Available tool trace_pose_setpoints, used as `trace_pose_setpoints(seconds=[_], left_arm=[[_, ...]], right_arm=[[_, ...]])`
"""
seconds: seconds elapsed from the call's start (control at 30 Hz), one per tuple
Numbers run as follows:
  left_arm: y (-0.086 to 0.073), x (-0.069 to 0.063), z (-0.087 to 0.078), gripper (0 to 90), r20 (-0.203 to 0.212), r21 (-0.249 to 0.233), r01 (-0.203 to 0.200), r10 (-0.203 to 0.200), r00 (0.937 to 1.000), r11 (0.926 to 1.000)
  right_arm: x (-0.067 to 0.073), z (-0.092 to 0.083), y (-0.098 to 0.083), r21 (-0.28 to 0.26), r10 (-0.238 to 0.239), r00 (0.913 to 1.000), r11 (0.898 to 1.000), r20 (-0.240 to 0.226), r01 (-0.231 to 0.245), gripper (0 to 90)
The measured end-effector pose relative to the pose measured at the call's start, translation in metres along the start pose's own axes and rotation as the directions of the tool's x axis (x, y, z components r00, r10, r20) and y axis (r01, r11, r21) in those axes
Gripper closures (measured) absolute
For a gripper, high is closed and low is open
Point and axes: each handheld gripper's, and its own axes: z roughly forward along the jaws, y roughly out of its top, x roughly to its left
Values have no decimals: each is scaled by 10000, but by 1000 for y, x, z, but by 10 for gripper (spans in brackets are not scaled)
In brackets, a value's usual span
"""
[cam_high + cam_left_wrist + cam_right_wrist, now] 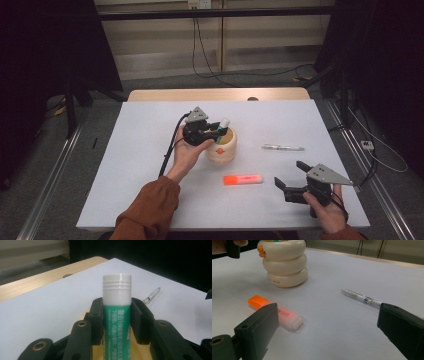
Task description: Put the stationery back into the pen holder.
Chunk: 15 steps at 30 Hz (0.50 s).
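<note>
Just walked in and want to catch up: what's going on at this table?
A person is putting stationery into a cream ringed holder. The left gripper is shut on a green glue stick with a white cap, held over the holder's mouth. The right gripper rests open near the table's front edge. An orange highlighter and a clear pen lie on the white table.

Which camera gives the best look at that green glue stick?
The left gripper view: the glue stick stands close up between the left gripper fingers, white cap and label sharp. The high view shows it small over the cream holder. The right gripper view catches a green sliver.
</note>
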Motion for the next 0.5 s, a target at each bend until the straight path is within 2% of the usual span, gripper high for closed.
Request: trace_pose_setpoints(seconds=[0.13,0.2,0.27,0.33,0.5], left_arm=[[-2,1,2,655,34,161,-47,47,10000,9999],[-2,0,1,653,-53,339,81,-79,10000,9994],[-2,1,-1,640,90,206,202,-204,9998,9996],[0,-1,-3,589,210,25,161,-162,9996,9999],[3,-3,-7,488,139,-104,3,-2,9999,9999]], right_arm=[[0,0,0,-6,-4,10000,10000,2,4,34],[0,0,0,1,-6,10000,10000,-1,6,34],[0,0,0,0,-7,10000,10000,-13,7,34],[0,0,0,4,-3,10000,10000,-15,3,34],[0,0,0,4,-8,10000,10000,-8,8,34]])
